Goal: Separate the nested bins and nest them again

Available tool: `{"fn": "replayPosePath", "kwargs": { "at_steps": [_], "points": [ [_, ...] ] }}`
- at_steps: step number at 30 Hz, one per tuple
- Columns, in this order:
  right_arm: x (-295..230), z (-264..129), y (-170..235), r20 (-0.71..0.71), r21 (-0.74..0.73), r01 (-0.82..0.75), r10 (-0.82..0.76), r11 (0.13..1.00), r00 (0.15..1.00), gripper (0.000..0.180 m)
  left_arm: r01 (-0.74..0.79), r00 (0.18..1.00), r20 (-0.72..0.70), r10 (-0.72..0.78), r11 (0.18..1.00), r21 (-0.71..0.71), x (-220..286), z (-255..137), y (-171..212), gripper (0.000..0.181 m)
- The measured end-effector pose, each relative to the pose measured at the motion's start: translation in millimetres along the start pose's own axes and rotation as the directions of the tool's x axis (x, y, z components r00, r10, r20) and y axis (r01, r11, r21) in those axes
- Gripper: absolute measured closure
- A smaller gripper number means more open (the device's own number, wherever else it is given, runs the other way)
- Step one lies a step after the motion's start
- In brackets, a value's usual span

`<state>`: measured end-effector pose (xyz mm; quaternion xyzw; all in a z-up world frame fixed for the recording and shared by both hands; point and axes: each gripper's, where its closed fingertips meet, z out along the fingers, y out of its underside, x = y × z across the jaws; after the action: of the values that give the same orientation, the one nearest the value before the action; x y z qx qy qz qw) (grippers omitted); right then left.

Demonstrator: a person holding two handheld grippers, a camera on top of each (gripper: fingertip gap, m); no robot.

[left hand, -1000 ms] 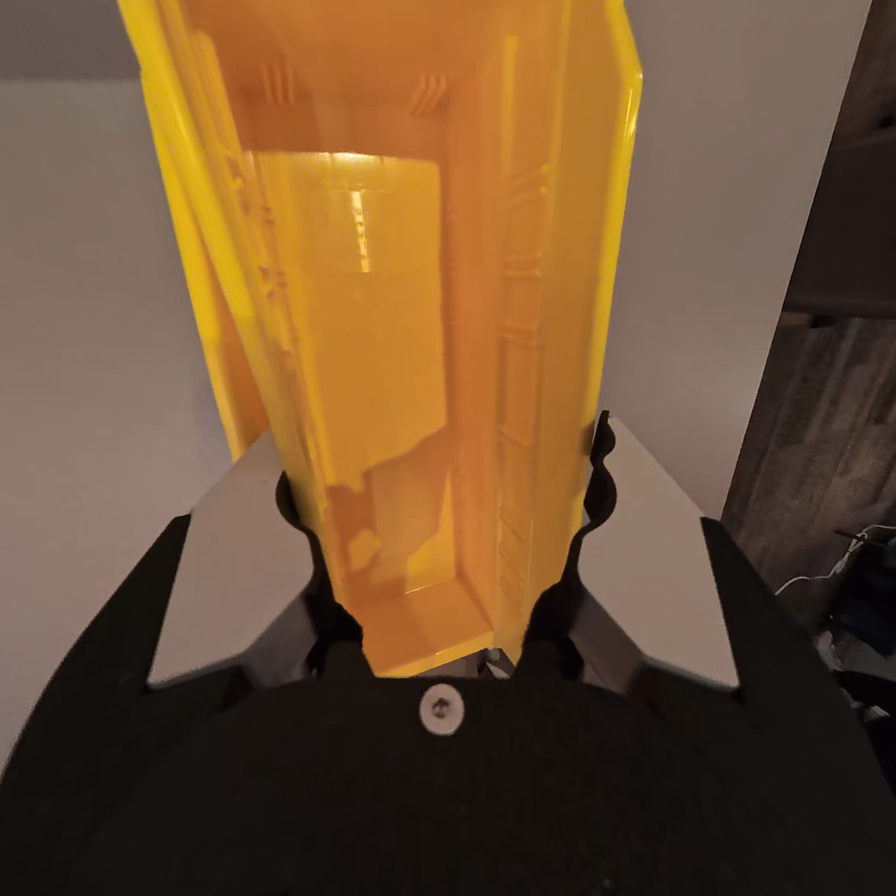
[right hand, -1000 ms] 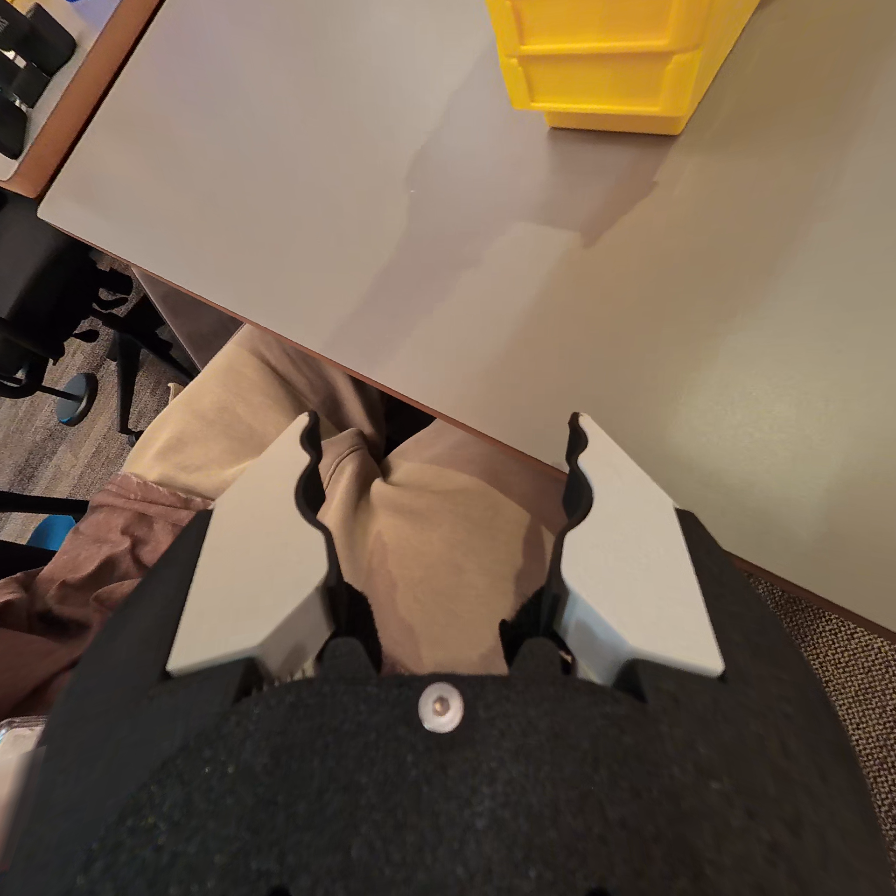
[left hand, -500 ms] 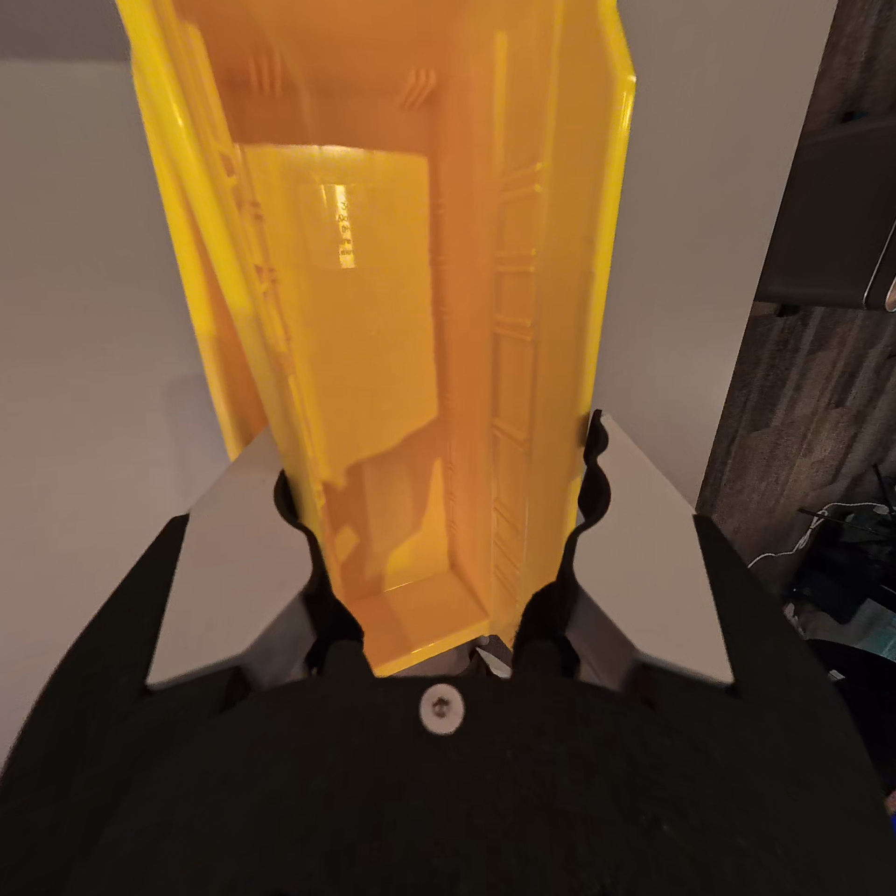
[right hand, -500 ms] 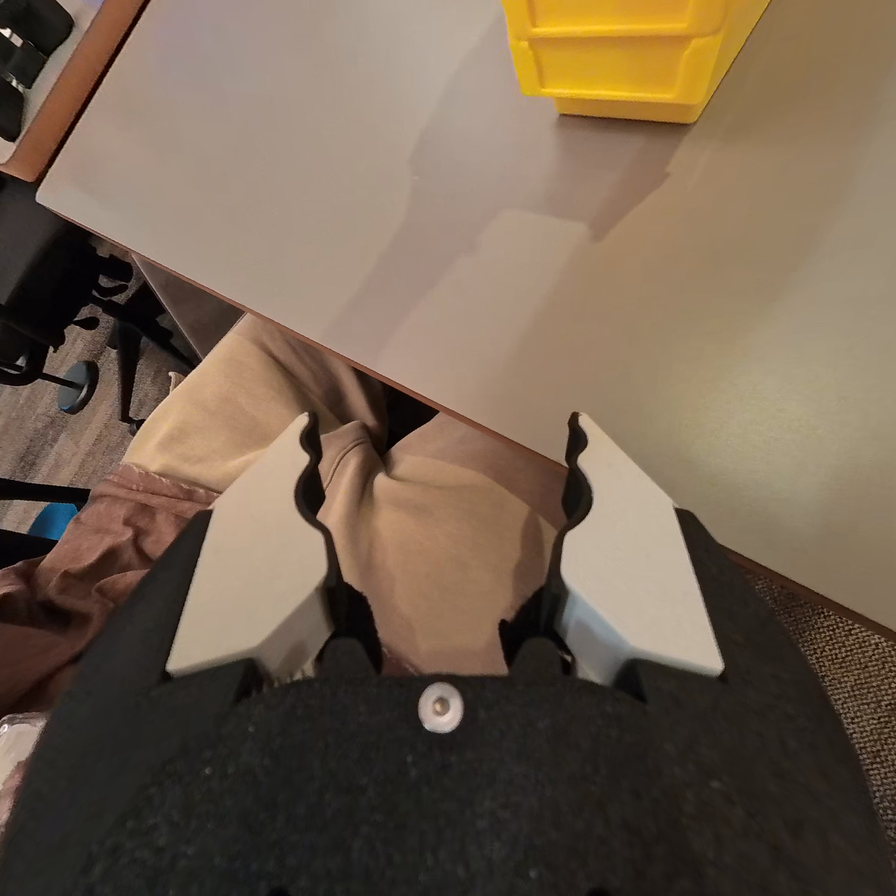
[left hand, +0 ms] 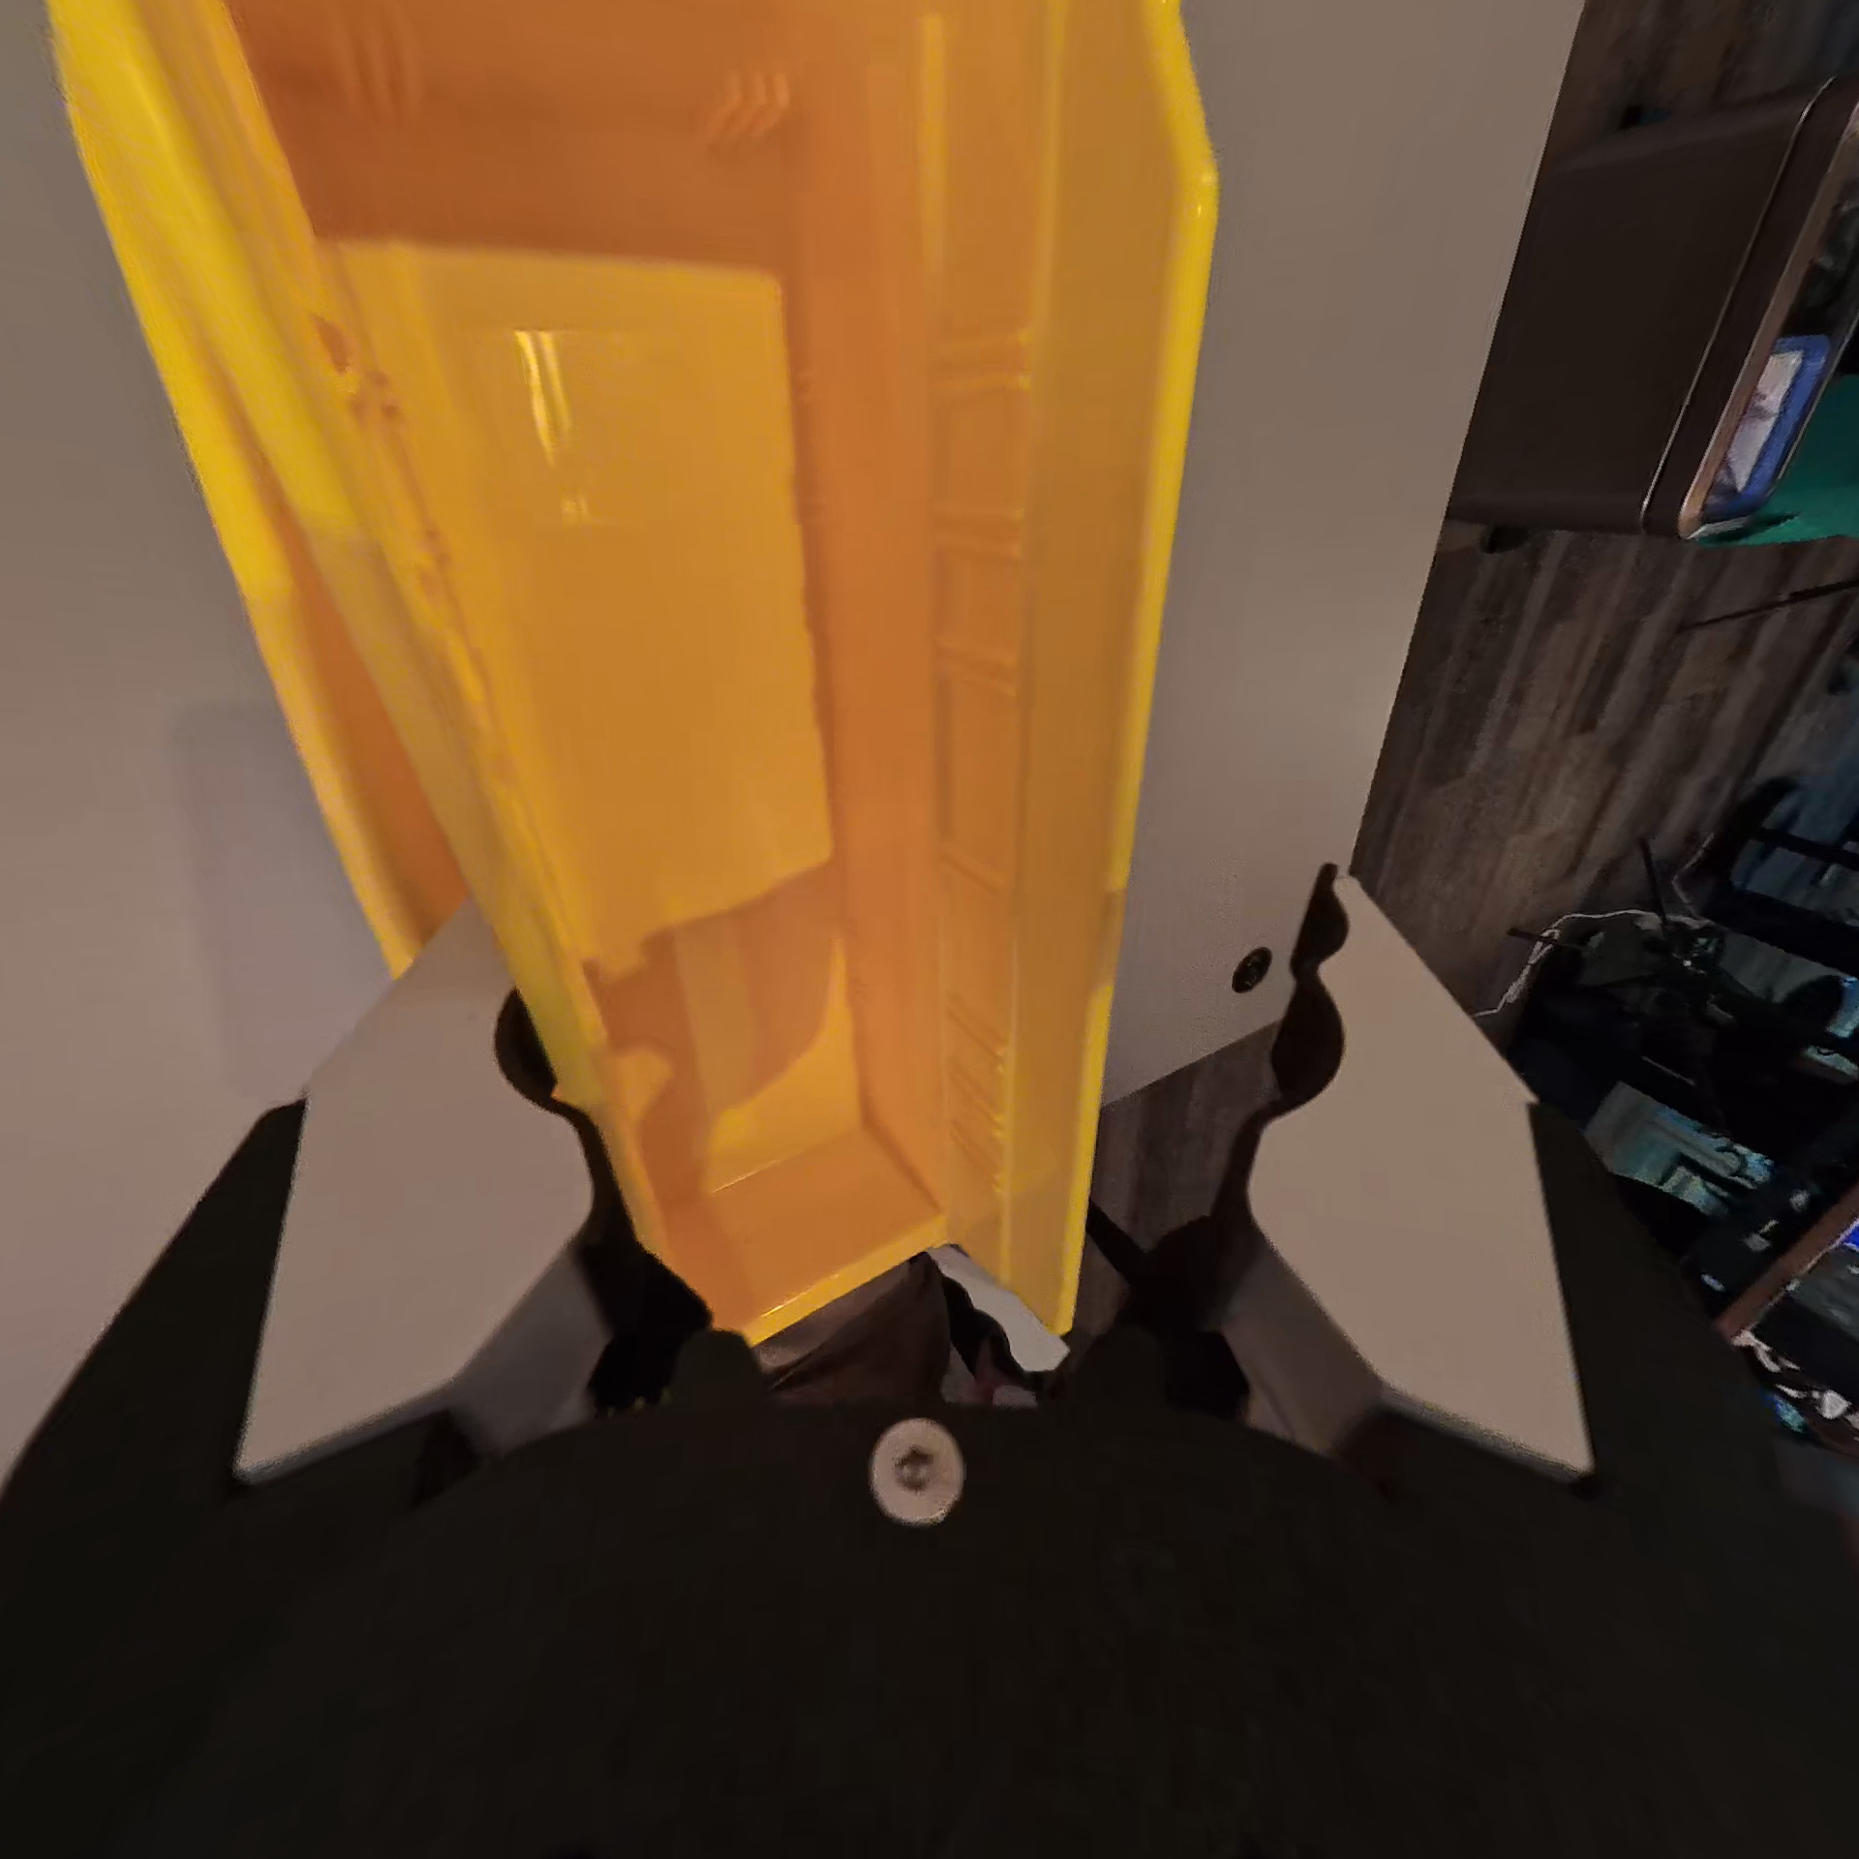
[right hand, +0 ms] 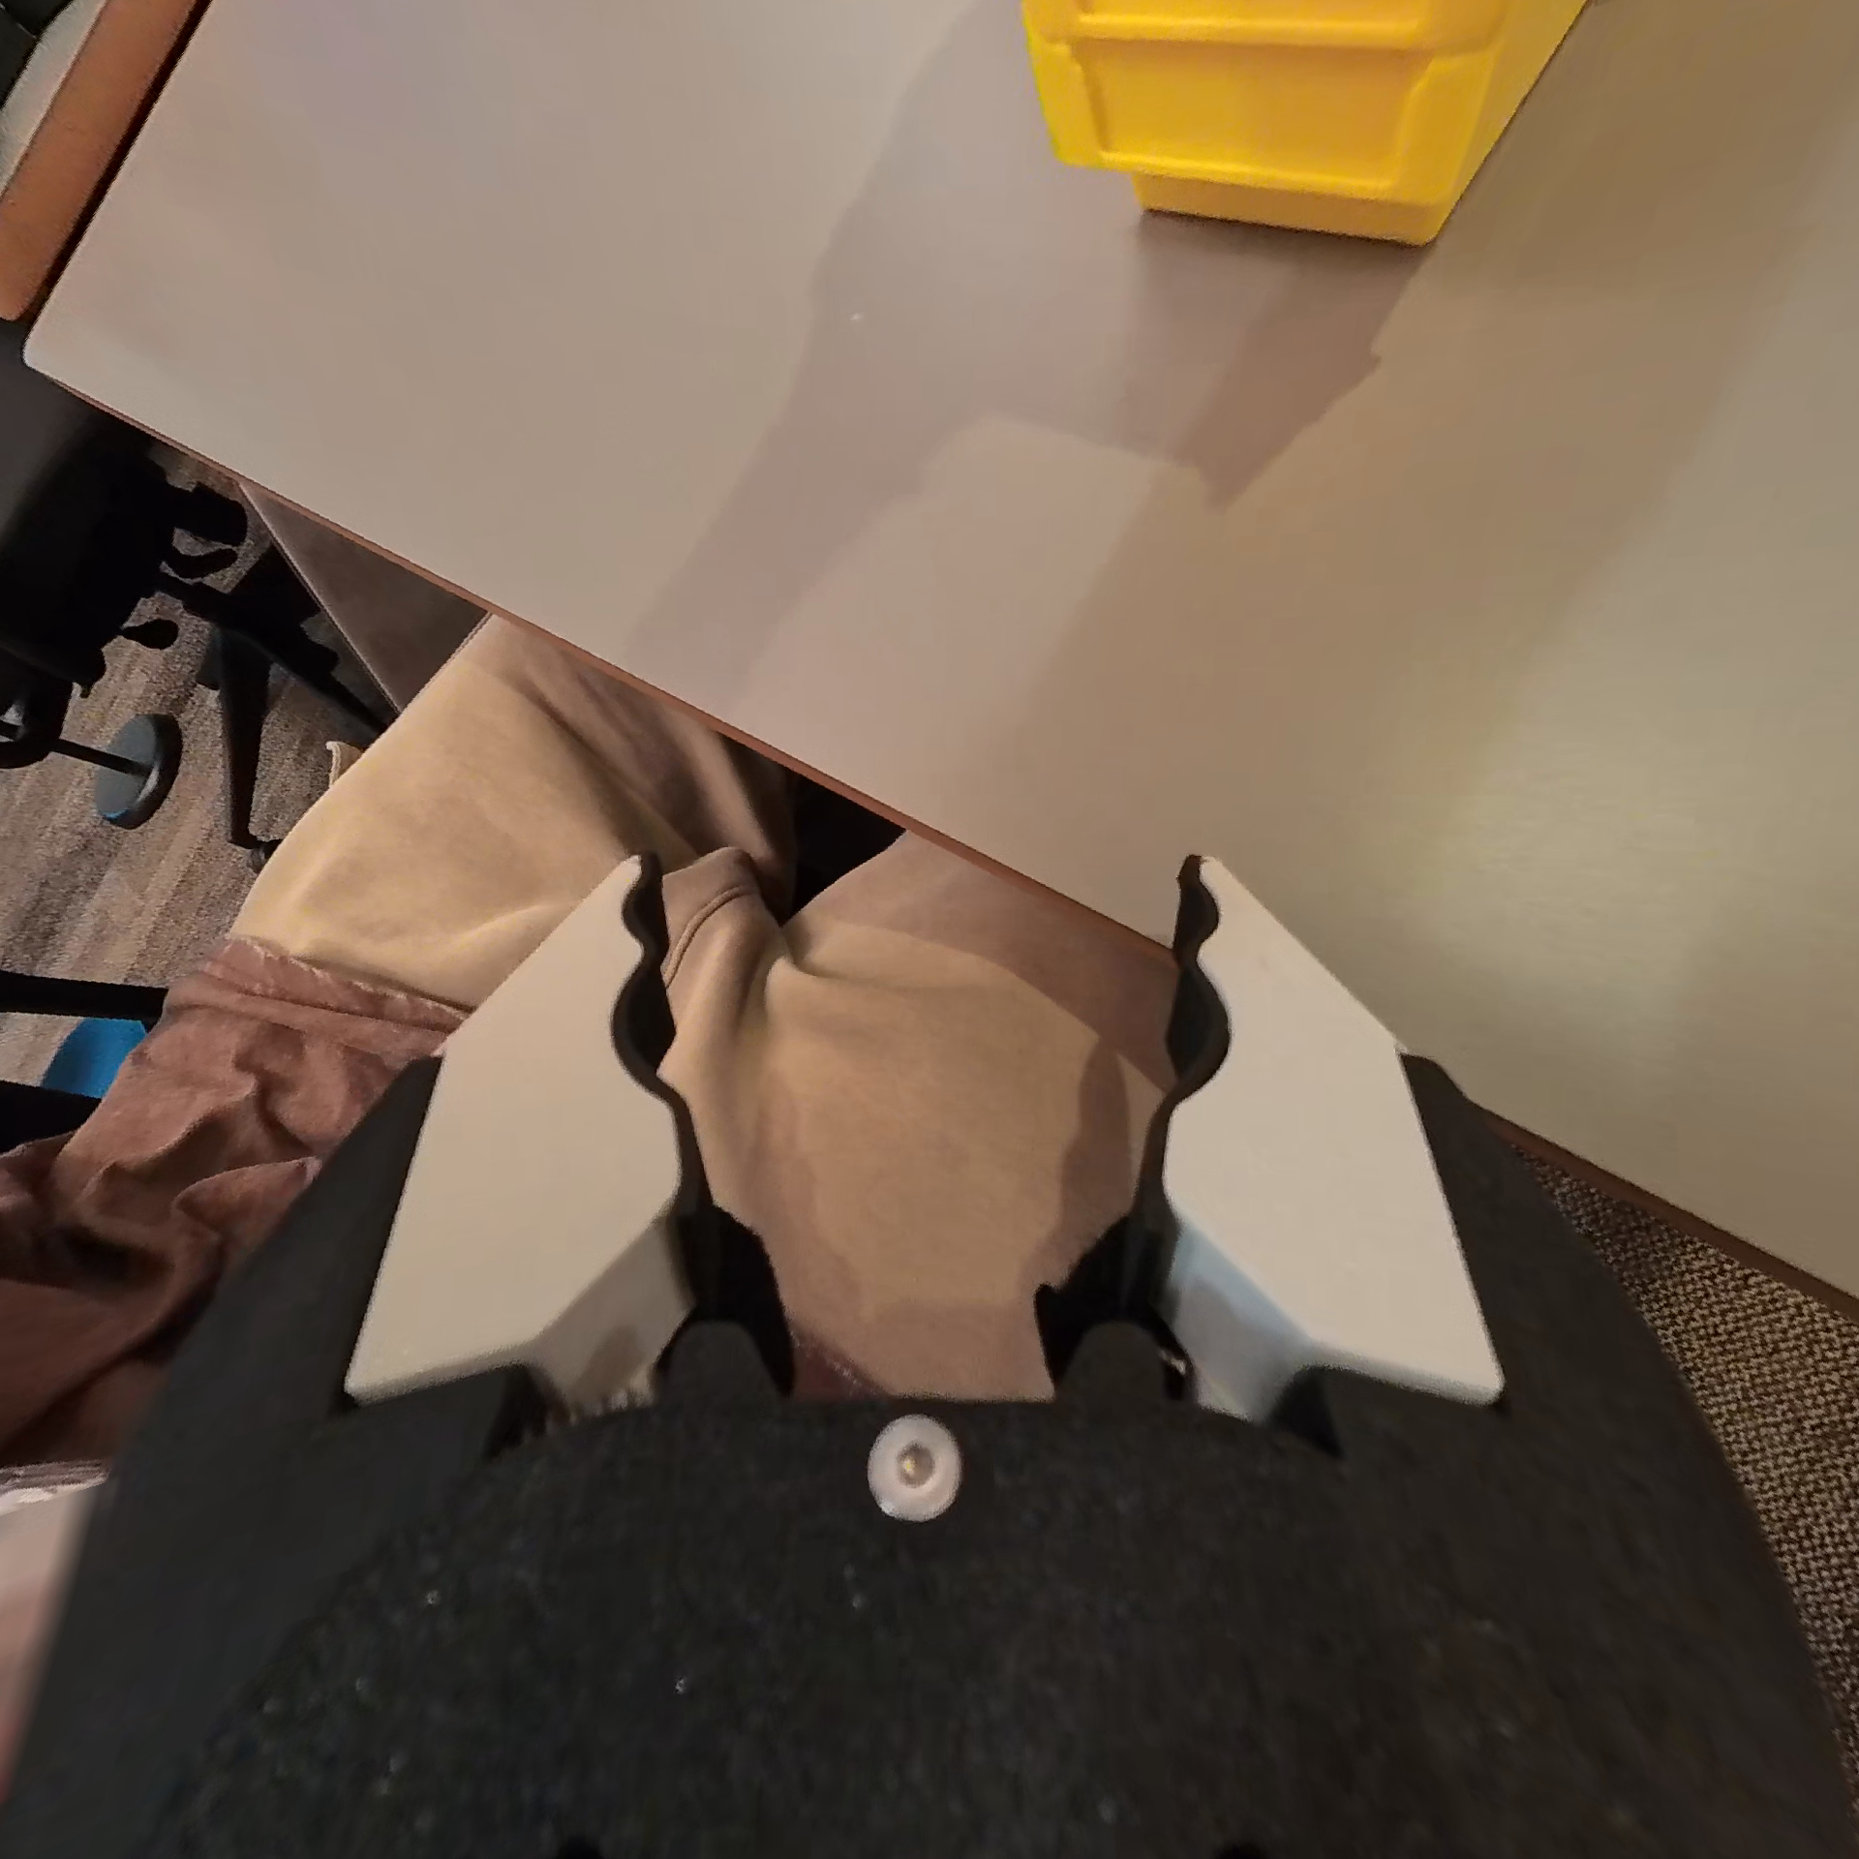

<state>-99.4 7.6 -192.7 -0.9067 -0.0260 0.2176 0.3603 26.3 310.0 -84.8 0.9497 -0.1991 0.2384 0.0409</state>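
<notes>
Grey table [right hand: 604, 332], person's tan trousers [right hand: 885, 1107], brown sleeve [right hand: 201, 1107], perhaps a chair base [right hand: 131, 765], carpet [right hand: 1730, 1338]

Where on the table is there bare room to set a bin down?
Right wrist view: the grey table is bare from its near brown edge up to the yellow bins, and to their left. Crowded only at the far right, where the bins stand. The right tool hangs open off the edge.

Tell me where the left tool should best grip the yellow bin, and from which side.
Probably across its narrow width, at the near end, coming along its length. The yellow bin is long, with straight parallel side walls, and the open left tool straddles that end.
</notes>
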Motion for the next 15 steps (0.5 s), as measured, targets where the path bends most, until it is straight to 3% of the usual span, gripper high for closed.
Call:
{"fn": "replayPosePath", "kwargs": {
  "at_steps": [4, 9, 15],
  "points": [
    [-1, 1, 1, -0.002, -0.007, 0.004, -0.004, 1.0, 1.0, 0.079, -0.001, 1.0, 0.017, 0.001, 1.0, -0.003, -5, 0, 2, 0.038],
    [2, 0, 3, -0.025, -0.015, 0.025, -0.025, 1.0, 0.999, 0.078, 0.018, 0.995, -0.097, -0.022, 0.999, -0.046, 5, -6, 6, 0.022],
    [4, 4, 5, -0.025, -0.025, 0.012, -0.013, 1.0, 1.0, 0.078, -0.022, 0.999, -0.035, 0.019, 0.997, -0.073, -5, -8, 10, 0.031]
  ]
}}
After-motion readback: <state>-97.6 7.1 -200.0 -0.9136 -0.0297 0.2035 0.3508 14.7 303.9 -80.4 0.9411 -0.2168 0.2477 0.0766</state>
